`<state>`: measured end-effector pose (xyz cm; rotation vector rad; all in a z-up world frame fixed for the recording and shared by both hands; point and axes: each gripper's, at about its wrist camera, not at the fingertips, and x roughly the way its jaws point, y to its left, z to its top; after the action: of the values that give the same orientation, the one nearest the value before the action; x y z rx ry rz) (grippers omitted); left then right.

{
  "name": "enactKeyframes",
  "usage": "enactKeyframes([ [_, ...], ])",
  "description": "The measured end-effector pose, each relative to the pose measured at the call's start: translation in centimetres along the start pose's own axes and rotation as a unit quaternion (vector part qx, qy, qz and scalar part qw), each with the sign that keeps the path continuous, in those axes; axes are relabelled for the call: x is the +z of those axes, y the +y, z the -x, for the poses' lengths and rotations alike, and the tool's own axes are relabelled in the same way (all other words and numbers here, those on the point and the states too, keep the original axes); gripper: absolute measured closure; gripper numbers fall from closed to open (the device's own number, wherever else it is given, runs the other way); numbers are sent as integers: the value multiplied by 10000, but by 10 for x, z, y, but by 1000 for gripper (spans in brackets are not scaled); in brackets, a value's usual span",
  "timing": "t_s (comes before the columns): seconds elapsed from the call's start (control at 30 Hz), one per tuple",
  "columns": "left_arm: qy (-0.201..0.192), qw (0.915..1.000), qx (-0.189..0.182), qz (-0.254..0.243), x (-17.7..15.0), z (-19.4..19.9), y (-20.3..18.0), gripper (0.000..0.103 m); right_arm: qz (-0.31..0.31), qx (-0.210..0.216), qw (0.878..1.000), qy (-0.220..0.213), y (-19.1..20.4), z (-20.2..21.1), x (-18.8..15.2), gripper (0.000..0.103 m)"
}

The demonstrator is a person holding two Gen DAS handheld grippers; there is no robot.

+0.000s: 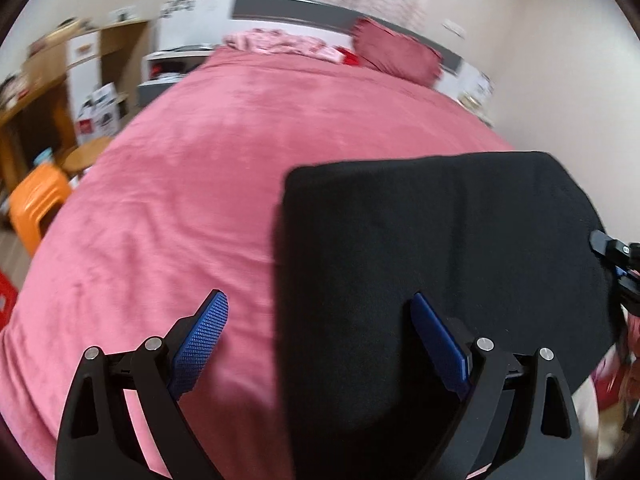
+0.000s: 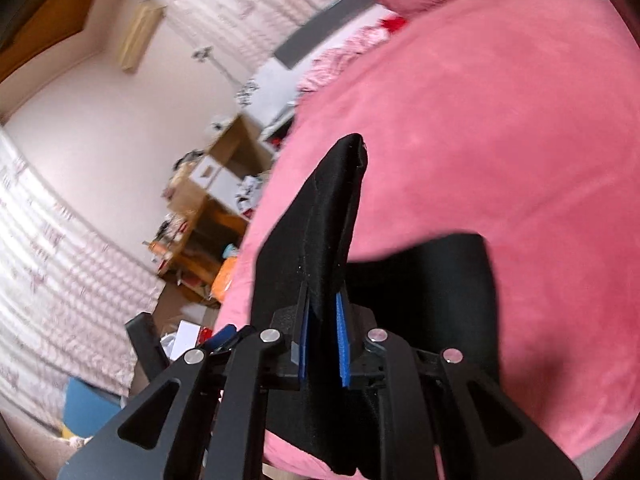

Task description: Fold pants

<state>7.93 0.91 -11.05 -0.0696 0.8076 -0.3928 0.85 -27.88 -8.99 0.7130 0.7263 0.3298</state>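
Black pants (image 1: 440, 240) lie folded in a broad slab on the right part of the pink bedspread (image 1: 192, 184). My left gripper (image 1: 320, 320) stands open over the slab's left edge. One blue pad (image 1: 204, 340) is over the bedspread, the other over the cloth, and nothing is pinched. At the slab's right edge my right gripper (image 1: 616, 256) shows in part. In the right wrist view my right gripper (image 2: 322, 316) is shut on a fold of the pants (image 2: 332, 208), which rises in a peak beyond the fingertips. More of the cloth hangs below and lies on the bed (image 2: 500, 128).
A dark pink pillow (image 1: 396, 52) and crumpled pink bedding (image 1: 280, 42) lie at the bed's head. An orange stool (image 1: 34, 208), a round wooden stool (image 1: 86, 156) and wooden shelves with clutter (image 2: 212, 208) stand beside the bed on the left. A wall borders the bed's right side.
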Motion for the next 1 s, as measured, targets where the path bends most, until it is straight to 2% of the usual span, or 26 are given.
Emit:
enactKeyframes([
  [0.13, 206, 9986, -150, -459, -10, -19, -28, 11, -422, -373, 9984, 34, -36, -3, -17, 93],
  [0.3, 342, 9945, 92, -990, -22, -39, -48, 5, -838, -708, 9938, 200, -83, -17, -25, 92],
  [0.4, 257, 9920, 244, -1215, -30, -47, -53, 4, -957, -691, 9929, 152, -95, -20, -28, 92],
  [0.5, 332, 9935, 94, -1081, -25, -45, -45, 4, -910, -743, 9930, 137, -91, -14, -30, 88],
  [0.57, 533, 9944, -45, -916, -18, -37, -36, 4, -697, -1009, 9923, 162, -79, -7, -28, 80],
  [0.6, 583, 9950, -124, -806, -12, -31, -30, 4, -506, -1193, 9915, 89, -66, -4, -25, 69],
  [0.7, 348, 9971, 62, -673, 2, -16, -18, 4, 337, -1356, 9899, -254, -22, 8, -10, 68],
  [0.8, 151, 9973, 316, -637, 25, -16, -12, 4, 842, -1299, 9876, -273, 5, -3, -3, 68],
  [0.93, 359, 9958, 409, -730, 51, -44, -21, 4, 1036, -1238, 9868, -128, 18, -39, 8, 68],
  [1.0, 464, 9944, 392, -866, 55, -55, -29, 4, 1052, -1370, 9850, -20, 13, -54, 9, 69],
])
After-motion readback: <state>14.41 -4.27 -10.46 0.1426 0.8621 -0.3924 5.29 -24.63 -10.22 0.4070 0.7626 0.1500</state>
